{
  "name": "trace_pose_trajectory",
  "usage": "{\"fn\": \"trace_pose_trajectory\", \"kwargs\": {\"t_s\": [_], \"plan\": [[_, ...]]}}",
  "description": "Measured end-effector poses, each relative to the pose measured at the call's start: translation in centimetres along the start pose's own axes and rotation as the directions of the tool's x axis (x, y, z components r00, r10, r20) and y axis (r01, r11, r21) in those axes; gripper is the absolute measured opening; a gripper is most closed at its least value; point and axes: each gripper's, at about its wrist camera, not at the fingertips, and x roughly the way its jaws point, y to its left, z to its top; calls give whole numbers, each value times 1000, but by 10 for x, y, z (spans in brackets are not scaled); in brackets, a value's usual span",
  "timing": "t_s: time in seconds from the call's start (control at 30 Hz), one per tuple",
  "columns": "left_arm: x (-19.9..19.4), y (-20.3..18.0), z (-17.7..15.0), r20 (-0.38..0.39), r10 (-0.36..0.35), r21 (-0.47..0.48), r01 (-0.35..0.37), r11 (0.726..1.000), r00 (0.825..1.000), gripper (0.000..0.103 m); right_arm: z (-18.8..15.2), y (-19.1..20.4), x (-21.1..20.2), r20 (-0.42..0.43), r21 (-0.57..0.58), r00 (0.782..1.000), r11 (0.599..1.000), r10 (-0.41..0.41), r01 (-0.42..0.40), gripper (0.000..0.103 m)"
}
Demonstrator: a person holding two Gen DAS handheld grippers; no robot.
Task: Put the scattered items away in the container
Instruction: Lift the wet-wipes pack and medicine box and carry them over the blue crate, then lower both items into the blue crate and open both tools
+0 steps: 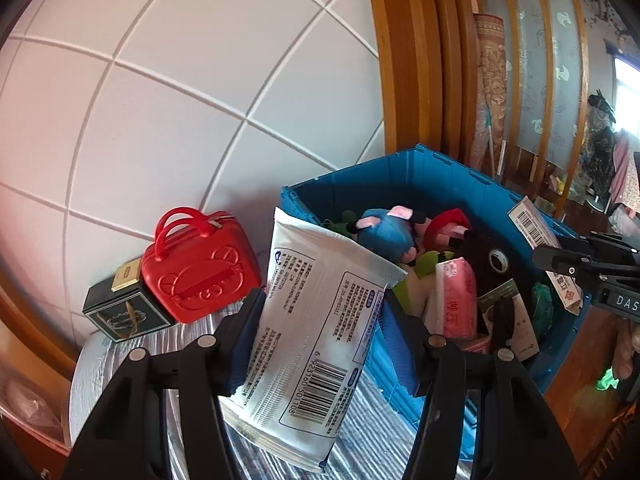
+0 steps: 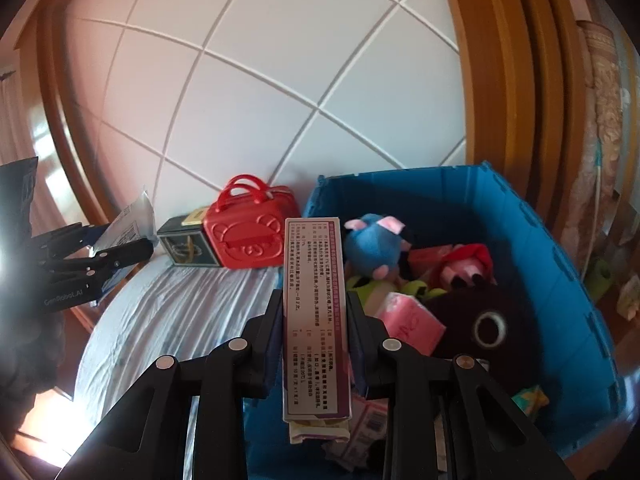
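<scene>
My left gripper (image 1: 326, 312) is shut on a white wipes pack (image 1: 316, 320) with a barcode, held over the near-left corner of the blue crate (image 1: 420, 160). My right gripper (image 2: 315, 300) is shut on a slim white and purple box (image 2: 314, 312), above the crate's near edge (image 2: 400, 176). Each gripper shows in the other view: the right gripper (image 1: 560, 258) with its box (image 1: 532, 224), and the left gripper (image 2: 120, 252) with the pack (image 2: 132, 220). Inside the crate lie a blue mouse plush (image 2: 372, 244), a black plush (image 2: 480, 324) and a pink tissue pack (image 2: 408, 320).
A red toy case (image 1: 200, 272) and a dark green box (image 1: 120, 312) stand left of the crate against the white panelled wall (image 1: 180, 100). The crate rests on a striped sheet (image 2: 180, 304). Wooden door frames (image 1: 412, 60) rise behind it.
</scene>
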Motion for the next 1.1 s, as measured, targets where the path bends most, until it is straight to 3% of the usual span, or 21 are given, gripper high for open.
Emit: {"fn": "trace_pose_trajectory", "kwargs": {"t_s": [0.27,0.63,0.67,0.73,0.77,0.8,0.83,0.87,1.1], "plan": [[14,-57,31,18,-79,74,77,994,997,56,-3,-50,-20,16,47,995,994,-101,101,28],[24,-108,53,20,-189,104,186,977,982,57,-9,-80,-37,11,89,988,984,-153,152,28],[24,-109,55,26,-203,98,199,975,979,58,-9,-81,-37,9,90,988,984,-155,154,28],[24,-112,59,30,-204,85,201,976,979,71,-9,-83,-37,8,92,987,983,-162,161,29],[22,-111,61,43,-197,72,193,979,980,91,-8,-84,-37,6,96,986,982,-164,162,31],[19,-108,61,63,-191,55,188,981,980,101,-8,-85,-38,8,103,986,980,-169,168,54],[16,-104,61,76,-183,42,180,983,980,102,-8,-88,-38,17,114,984,978,-179,176,90],[15,-102,60,78,-173,35,171,985,982,102,-8,-89,-41,36,121,982,976,-187,181,97],[6,-78,48,79,-92,-7,92,996,993,102,-6,-69,-46,48,117,982,978,-181,175,103]]}}
